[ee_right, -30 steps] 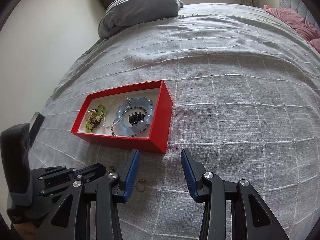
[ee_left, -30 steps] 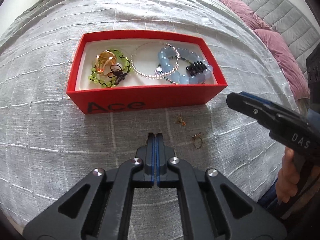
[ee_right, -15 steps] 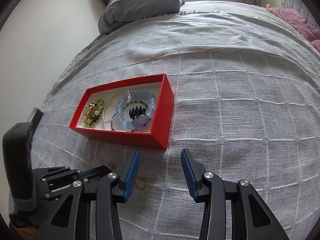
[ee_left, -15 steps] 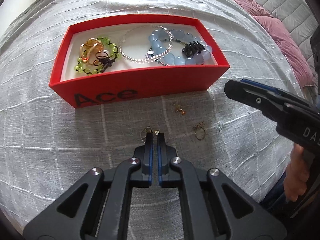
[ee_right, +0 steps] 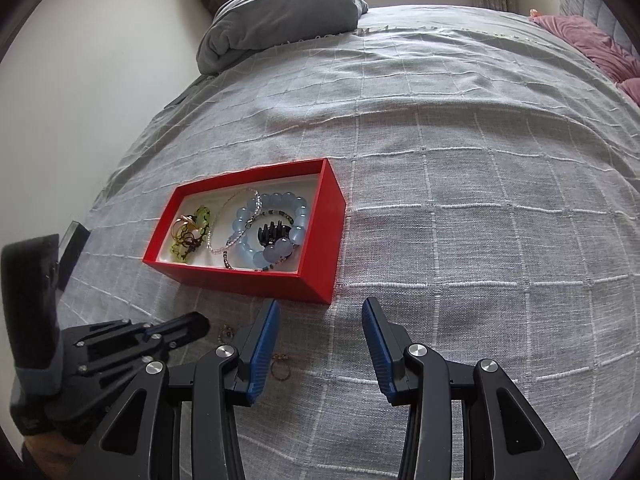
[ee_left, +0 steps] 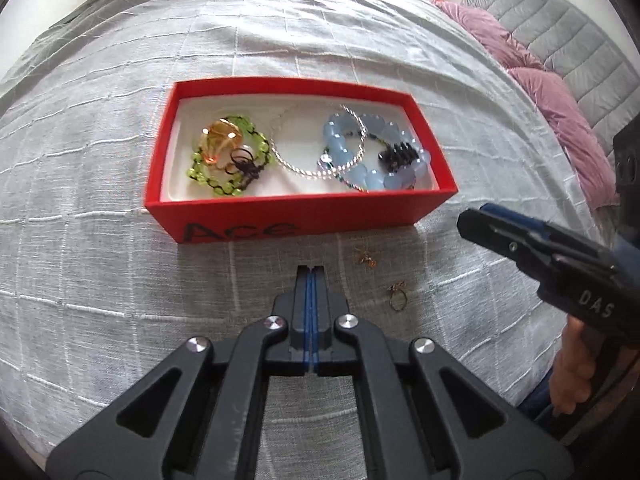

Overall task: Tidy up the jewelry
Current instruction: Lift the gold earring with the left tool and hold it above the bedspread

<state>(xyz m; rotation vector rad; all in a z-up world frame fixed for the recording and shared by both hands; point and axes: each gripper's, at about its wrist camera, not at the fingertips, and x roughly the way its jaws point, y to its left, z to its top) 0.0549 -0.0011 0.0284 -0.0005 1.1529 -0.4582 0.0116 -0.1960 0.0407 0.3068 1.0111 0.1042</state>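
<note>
- Left claw (ee_left: 310, 274): shut, pulled back; tiny ring at tips a sec ago now unseen, pinched or hidden, can't tell.
- Right claw (ee_right: 320, 320): half open, empty.
- Earring (ee_left: 366, 258) + gold ring (ee_left: 396, 298) on bed (ee_left: 120, 280), near red box (ee_left: 300, 216).

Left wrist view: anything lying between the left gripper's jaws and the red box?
Only bare grey bedspread between the left gripper and red box. The small gold pieces lie off to the right.
</note>
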